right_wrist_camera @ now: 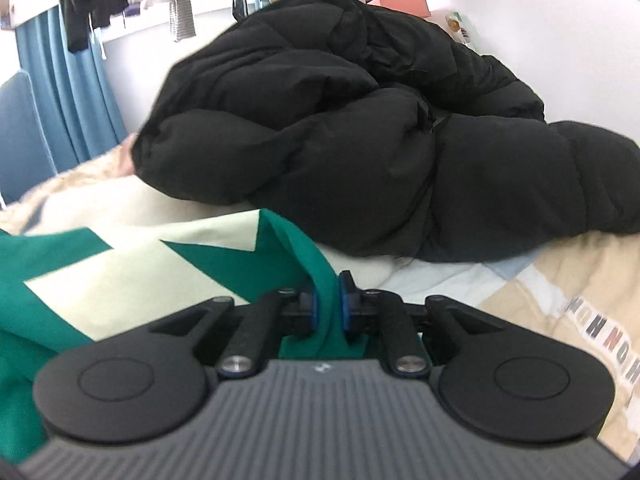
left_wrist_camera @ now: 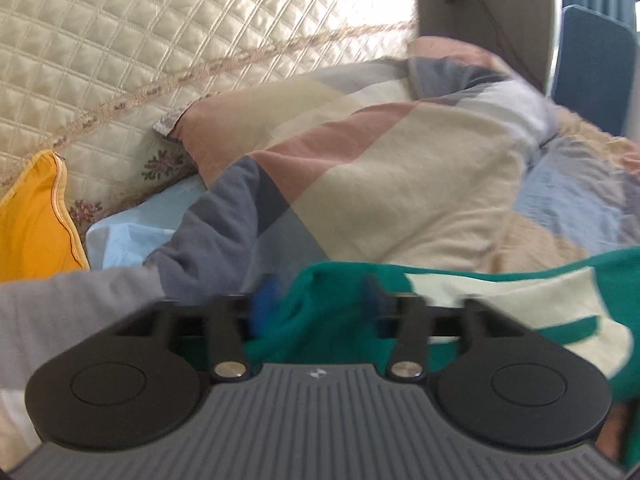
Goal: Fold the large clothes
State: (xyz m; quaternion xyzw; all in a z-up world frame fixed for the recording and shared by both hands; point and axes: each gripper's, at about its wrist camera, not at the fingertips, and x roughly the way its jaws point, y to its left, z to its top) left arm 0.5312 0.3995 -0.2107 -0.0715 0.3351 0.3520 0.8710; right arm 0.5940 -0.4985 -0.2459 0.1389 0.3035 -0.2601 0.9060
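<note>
The green garment with pale cream panels lies spread low across the patchwork bed quilt in cream, pink, grey and blue, its two ends at the two grippers. The left gripper stands wide, its blue pads well apart, with green cloth bunched loosely between them and not pinched. The right gripper is narrow, and a fold of the green cloth runs between its blue pads; there seems to be a slight gap, so I judge the hold to be loosening or only light.

This looks like the end of a fold stroke: the cloth is laid down and is being let go. The next move probably calls for both grippers to back clear without dragging the fabric, then to find the next edge or corner to bring over.

Only the left wrist view shows the quilted cream headboard, a yellow cushion and a light blue pillow. Only the right wrist view shows the bulky black puffer coat heaped just beyond the green garment, and clothes hanging by blue curtains.
</note>
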